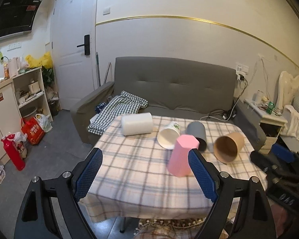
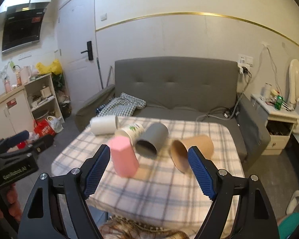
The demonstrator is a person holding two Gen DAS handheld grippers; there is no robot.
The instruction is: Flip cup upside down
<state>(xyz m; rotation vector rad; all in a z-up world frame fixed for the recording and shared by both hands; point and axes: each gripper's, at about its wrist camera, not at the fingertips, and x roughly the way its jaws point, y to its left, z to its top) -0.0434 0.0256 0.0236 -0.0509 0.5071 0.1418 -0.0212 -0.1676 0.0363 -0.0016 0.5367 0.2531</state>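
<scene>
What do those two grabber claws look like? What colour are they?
Both look alike. The left gripper and the right gripper have black, angular frames with triangular cut-outs and shiny silver bolts at the joints. Each finger carries a long blue pad with a bumpy, grid-like texture. In the right wrist view, the left gripper's black body shows white lettering on its side, too blurred to read.

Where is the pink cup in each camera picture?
Left wrist view: pink cup stands mouth-down right of centre, just left of the gripper's right finger.
Right wrist view: pink cup is left of centre, beside the left finger.
Shared landmark: the grey cup lying just behind it.
</scene>
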